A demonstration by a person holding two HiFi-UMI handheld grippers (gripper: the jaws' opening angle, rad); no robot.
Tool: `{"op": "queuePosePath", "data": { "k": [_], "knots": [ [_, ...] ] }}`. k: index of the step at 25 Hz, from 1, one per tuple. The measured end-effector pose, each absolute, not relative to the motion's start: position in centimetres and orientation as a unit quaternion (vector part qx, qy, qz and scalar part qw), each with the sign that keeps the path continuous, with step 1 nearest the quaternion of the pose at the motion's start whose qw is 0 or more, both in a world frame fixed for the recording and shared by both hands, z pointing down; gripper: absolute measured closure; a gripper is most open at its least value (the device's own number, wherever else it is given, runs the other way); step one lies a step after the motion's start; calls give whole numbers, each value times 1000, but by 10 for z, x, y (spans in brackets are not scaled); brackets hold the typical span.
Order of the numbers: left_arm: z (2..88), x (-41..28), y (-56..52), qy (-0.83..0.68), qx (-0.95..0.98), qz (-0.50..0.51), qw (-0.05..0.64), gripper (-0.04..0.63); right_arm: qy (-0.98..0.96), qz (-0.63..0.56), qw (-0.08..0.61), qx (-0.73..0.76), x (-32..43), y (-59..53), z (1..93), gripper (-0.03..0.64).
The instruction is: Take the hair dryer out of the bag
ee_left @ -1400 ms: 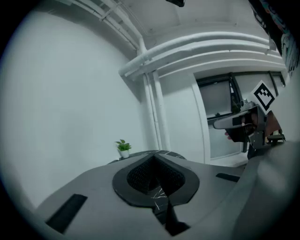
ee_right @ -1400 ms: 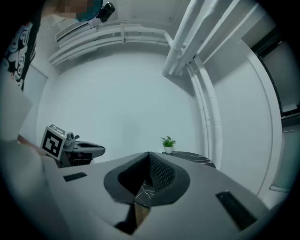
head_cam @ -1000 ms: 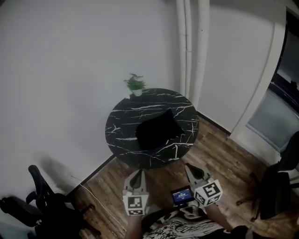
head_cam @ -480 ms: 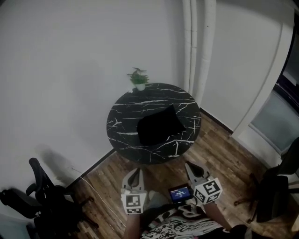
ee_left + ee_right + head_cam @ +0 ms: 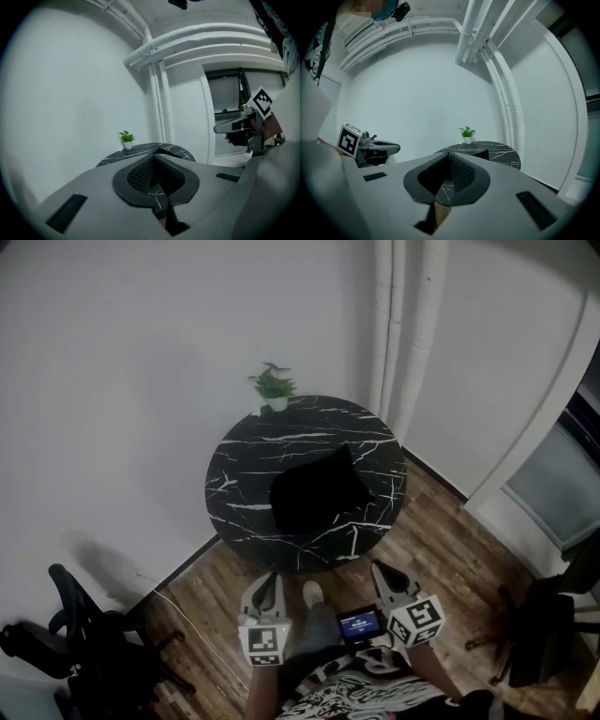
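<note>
Task not yet begun. Black bag [image 5: 314, 493] lying mid-top on round marble table [image 5: 242, 457], untouched. Hair dryer not visible, judged to be inside bag. Left gripper [image 5: 271, 583] and right gripper [image 5: 383, 576] at near side, well short of table; jaws together on both, nothing held or touched.

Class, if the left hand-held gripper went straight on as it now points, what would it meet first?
The left hand-held gripper would probably reach the black bag on the marble table, or the table's near rim; depth is unclear.
</note>
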State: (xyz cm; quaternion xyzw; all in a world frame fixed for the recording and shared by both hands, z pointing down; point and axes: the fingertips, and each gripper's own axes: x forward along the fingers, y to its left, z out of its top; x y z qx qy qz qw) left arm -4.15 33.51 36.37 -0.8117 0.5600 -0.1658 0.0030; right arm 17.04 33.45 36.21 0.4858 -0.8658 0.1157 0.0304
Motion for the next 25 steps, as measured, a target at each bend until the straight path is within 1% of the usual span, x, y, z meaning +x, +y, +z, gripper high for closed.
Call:
{"op": "queuePosePath", "data": {
  "k": [11,15,25],
  "knots": [
    [365,-60,208,550,-822,-144,-26,581,-848,125,65,510,162,215,365,598],
    [359,-74,160,546,-826,-138,-15,581,-836,130,70,529,161,169,365,598],
    [365,-96,72,523,-842,-125,-42,581,-836,137,91,523,123,86,369,598]
  ]
}}
